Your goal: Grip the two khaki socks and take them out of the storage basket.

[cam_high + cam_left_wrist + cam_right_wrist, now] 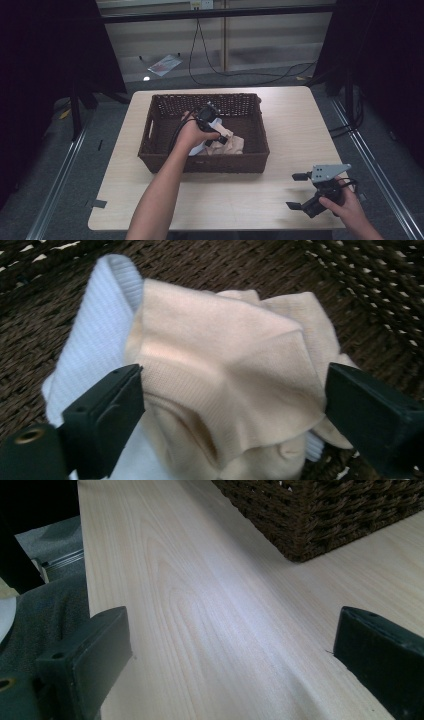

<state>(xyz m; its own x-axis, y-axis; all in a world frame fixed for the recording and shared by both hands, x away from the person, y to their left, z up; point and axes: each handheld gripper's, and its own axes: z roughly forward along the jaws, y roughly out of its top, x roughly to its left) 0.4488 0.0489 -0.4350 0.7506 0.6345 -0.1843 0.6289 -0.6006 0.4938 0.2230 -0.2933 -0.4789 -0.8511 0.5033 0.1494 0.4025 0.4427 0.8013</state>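
Note:
A dark brown wicker basket stands on the light wood table. Inside it a beige cloth lies crumpled on top of a white ribbed cloth. My left gripper reaches down into the basket over them. In the left gripper view the beige cloth bulges between the wide-apart jaws of the left gripper, with the white cloth beneath it at the left; the jaws flank the cloth without squeezing it. My right gripper rests open near the table's front right corner, with bare wood between the jaws of the right gripper.
The basket's corner rises ahead of the right gripper. The table's front edge is close to both forearms. Black cables and a sheet of paper lie on the floor beyond the table. Dark curtains hang at both sides.

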